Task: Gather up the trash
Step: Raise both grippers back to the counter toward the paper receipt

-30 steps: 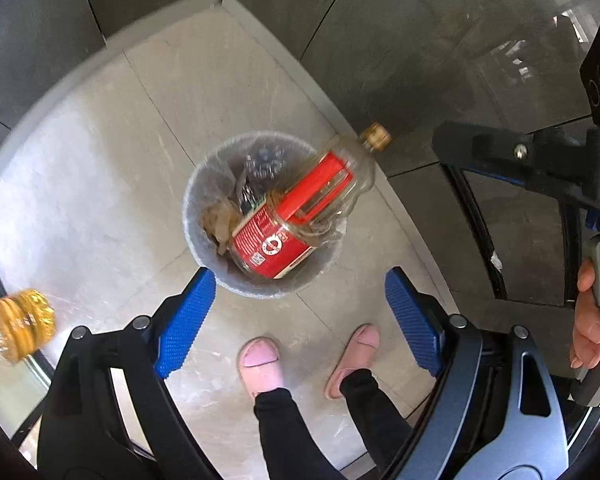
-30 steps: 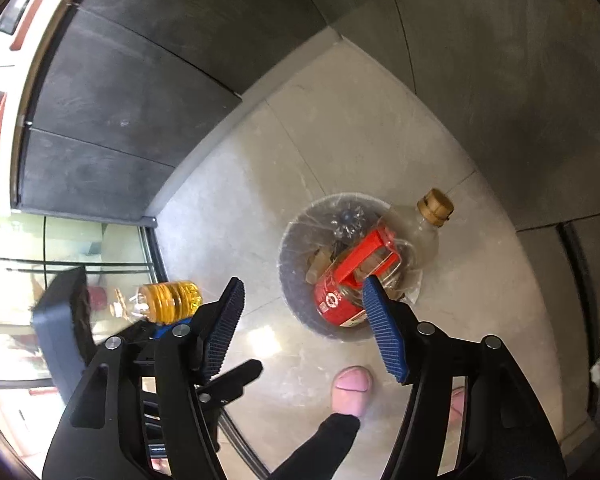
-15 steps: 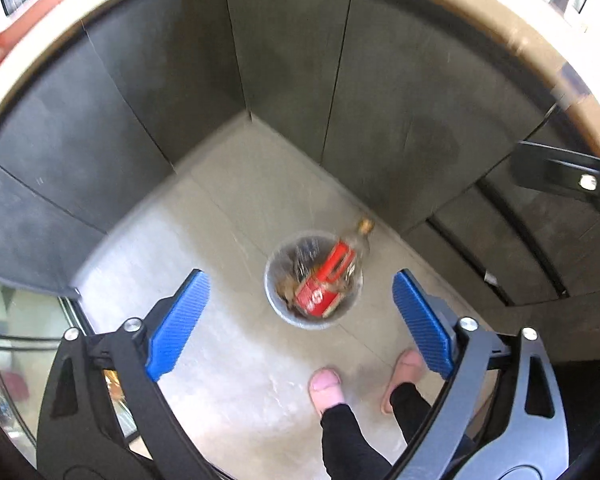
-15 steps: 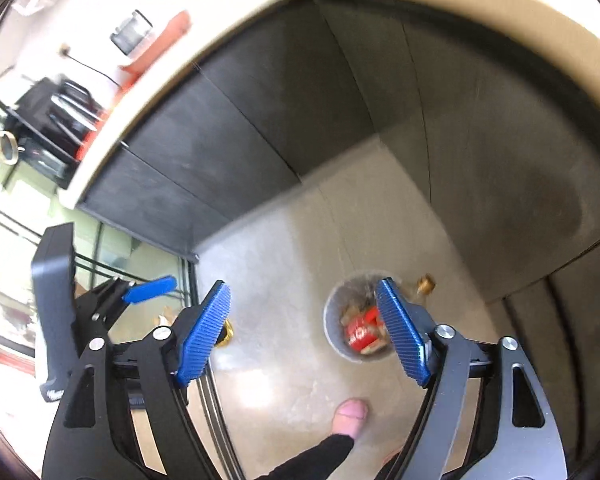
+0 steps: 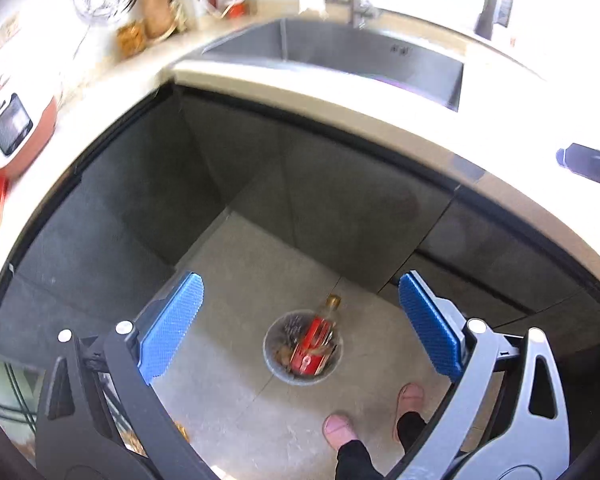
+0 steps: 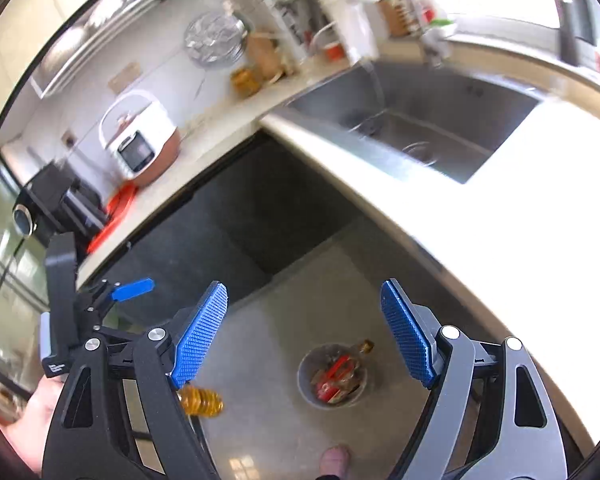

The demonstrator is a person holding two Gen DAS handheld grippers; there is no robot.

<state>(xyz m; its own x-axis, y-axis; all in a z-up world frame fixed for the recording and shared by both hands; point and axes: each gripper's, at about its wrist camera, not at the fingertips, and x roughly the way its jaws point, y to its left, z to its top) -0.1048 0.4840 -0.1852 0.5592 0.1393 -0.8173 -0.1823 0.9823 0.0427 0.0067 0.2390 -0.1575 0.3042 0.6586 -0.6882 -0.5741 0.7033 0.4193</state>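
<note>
1. Left gripper (image 5: 298, 328): jaws stand wide apart, nothing between the blue pads (image 5: 171, 328). They have just been opening further; empty throughout.
2. Right gripper (image 6: 304, 336): jaws also apart and empty, a little less wide than the left. They too have just been opening.
3. Both grippers point steeply down toward the floor from about counter height. Neither touches anything.
4. Trash bin (image 5: 272, 364): on the floor far below, framed between the left jaws and slightly right of centre between the right jaws (image 6: 306, 390).
5. Red-labelled bottle (image 5: 314, 346): lies in the bin, too long to sink in. Long axis runs from the bin's near side up and away toward the dark cabinet (image 5: 340, 208); its gold cap (image 5: 333, 301) overhangs the far rim.
6. Yellow bottle (image 6: 202, 400): low beside the right gripper's left finger, partly hidden; whether it sits on the floor or a low ledge I cannot tell. Judgement: possibly the next piece of trash, though it may hold oil.
7. Nearer hand: the yellow bottle is on the left hand's side, so the left gripper looks better placed, approaching downward and to its left.
8. Countertop (image 6: 500, 208) and sink (image 5: 380, 64) lie ahead, above the bin.
</note>
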